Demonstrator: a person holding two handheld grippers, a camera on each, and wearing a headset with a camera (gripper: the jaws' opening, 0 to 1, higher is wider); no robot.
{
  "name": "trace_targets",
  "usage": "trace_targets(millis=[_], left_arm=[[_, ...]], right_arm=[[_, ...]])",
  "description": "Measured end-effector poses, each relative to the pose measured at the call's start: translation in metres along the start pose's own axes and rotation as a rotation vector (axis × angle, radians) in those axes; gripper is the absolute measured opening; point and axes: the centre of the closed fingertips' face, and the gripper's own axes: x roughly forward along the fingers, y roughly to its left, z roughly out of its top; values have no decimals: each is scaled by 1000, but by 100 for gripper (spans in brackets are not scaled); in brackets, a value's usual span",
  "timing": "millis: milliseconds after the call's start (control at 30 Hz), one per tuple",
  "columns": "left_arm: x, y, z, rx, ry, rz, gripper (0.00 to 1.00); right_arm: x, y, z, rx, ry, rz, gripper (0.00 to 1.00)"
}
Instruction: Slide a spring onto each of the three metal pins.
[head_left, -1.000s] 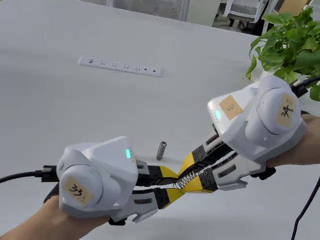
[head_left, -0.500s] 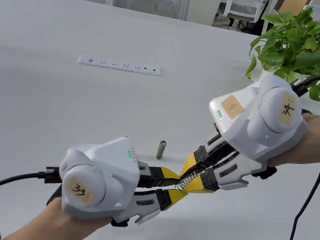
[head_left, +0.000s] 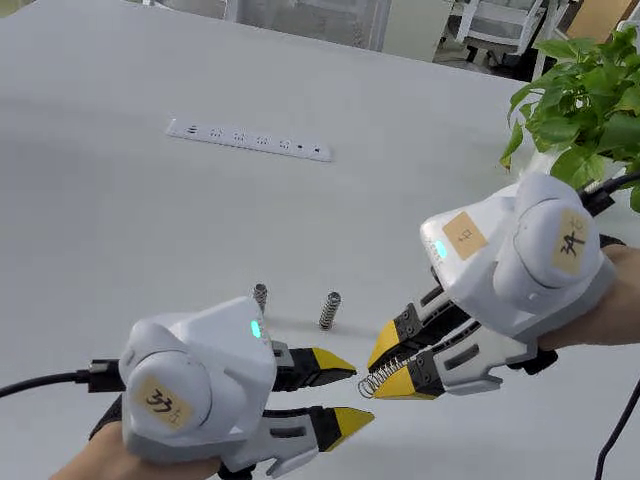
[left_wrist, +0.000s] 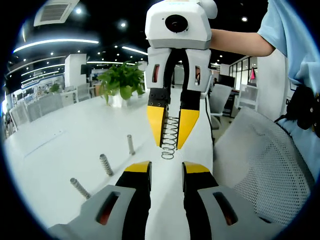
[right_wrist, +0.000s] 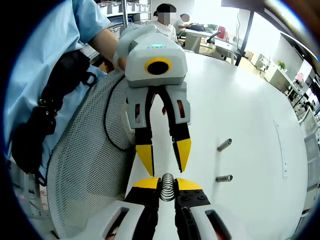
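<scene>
- Head view: the left gripper (head_left: 343, 392) sits low at the left. Its 2 yellow-tipped jaws are spread apart with nothing between them.
- The right gripper (head_left: 388, 367) reaches in from the right, clamped on a spring (head_left: 372, 379). The spring's free end pokes out toward the left gripper, and the 2 sets of tips are near each other but apart.
- Beyond them, on the white tabletop (head_left: 120, 230), a pin (head_left: 260, 296) stands upright wrapped in coils, just past the left gripper's body. Another pin (head_left: 329, 310), also coiled, stands to its right.
- A power strip (head_left: 248, 141) lies farther back, and a plant (head_left: 585, 100) sits at the right edge.
- Left gripper view: the left gripper (left_wrist: 167, 167) shows its own jaws parted at the bottom, holding nothing.
- The right gripper (left_wrist: 170, 142) faces it from above and pinches the spring (left_wrist: 169, 137), whose end hangs out past the yellow tips toward the open gap.
- On the tabletop (left_wrist: 60, 150) to the left, 3 pins stand in a row. The nearest pin (left_wrist: 80, 187) and the middle pin (left_wrist: 105, 164) carry coils, and the farthest pin (left_wrist: 130, 144) looks bare.
- A mesh chair (left_wrist: 265, 160) is at the right.
- Right gripper view: the right gripper (right_wrist: 167, 184) is closed on the spring (right_wrist: 167, 189), seen end-on between its tips.
- The left gripper (right_wrist: 164, 157) faces it with its jaws apart.
- 2 coiled pins (right_wrist: 224, 145) show on the tabletop (right_wrist: 240, 90) at the right.
</scene>
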Motion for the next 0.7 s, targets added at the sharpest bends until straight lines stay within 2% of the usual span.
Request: trace_targets(millis=[100, 233, 433, 700], left_arm=[[-7, 7, -4, -27, 6, 32, 22], [-16, 19, -2, -53, -3, 81, 27], [-35, 36, -2, -89, -13, 165, 40], [-53, 48, -8, -142, -20, 248, 55]], right_arm=[[1, -4, -6, -4, 15, -12, 7], [3, -6, -11, 0, 23, -16, 7], [3, -9, -19, -4, 40, -13, 7], [5, -13, -35, -8, 81, -7, 7]])
